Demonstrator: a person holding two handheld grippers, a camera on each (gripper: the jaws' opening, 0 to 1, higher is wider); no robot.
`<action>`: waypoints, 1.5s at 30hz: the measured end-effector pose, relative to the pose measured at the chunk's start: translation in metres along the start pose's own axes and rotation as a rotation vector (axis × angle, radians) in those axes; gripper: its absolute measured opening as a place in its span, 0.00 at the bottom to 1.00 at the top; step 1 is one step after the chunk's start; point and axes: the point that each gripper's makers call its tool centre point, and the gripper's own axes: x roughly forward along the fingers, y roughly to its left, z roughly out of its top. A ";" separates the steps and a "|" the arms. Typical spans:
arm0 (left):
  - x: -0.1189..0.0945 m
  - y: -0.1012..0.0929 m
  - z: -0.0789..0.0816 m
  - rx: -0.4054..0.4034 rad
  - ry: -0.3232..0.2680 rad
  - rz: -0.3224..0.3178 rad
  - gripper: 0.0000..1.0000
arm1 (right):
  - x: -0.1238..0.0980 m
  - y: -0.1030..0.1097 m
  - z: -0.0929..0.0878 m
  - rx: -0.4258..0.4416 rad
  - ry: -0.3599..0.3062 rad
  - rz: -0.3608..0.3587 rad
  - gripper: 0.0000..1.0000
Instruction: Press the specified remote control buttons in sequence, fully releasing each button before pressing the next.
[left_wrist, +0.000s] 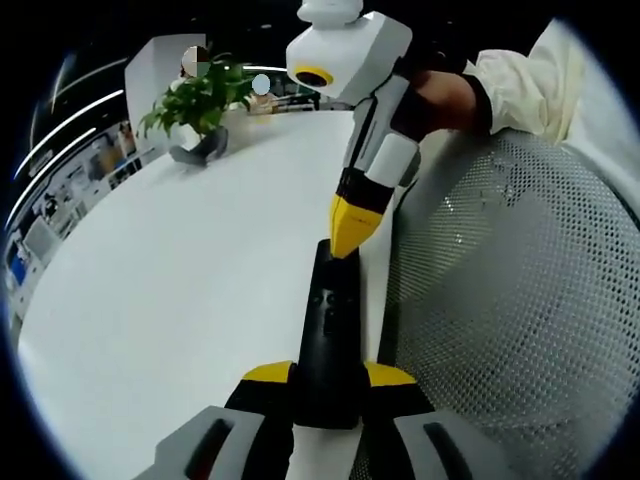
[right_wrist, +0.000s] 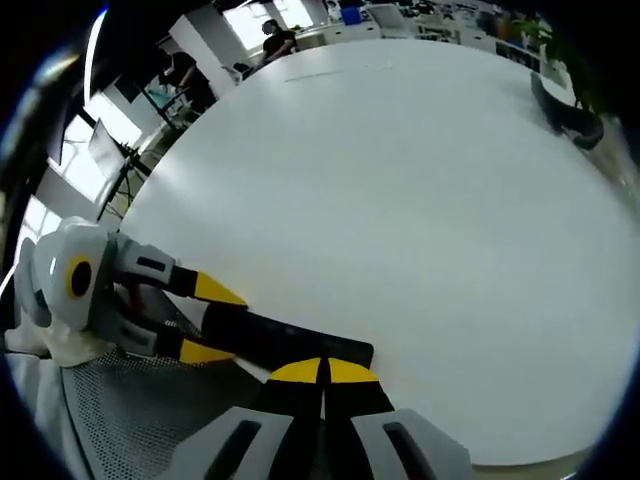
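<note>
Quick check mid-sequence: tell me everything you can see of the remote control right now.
The remote control is a long, slim black bar, plastic by the look, with small dark buttons on its upper face that are hard to make out. Its near end is clamped between the yellow-tipped jaws of the left claw, and the rest reaches out over the edge of the white table. The right claw, jaws together, has its yellow tip down on the far end of the top face. A white mesh chair back lies beside it.

**What I can't make out**

I can't read any button on the remote control (left_wrist: 328, 335); its near end is hidden between my left gripper (left_wrist: 330, 375) jaws. Beyond the remote, the potted plant (right_wrist: 565, 70) is cut by the right gripper view's edge.
</note>
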 end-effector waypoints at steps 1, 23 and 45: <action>0.000 0.000 0.000 -0.001 -0.001 -0.001 0.24 | 0.000 0.000 0.000 0.000 0.000 0.000 0.00; 0.000 -0.001 0.000 -0.001 -0.001 -0.006 0.24 | 0.001 0.003 0.003 -0.035 -0.007 0.005 0.00; 0.000 -0.001 0.000 0.007 -0.011 -0.017 0.24 | 0.004 0.010 -0.002 -0.163 0.029 -0.029 0.00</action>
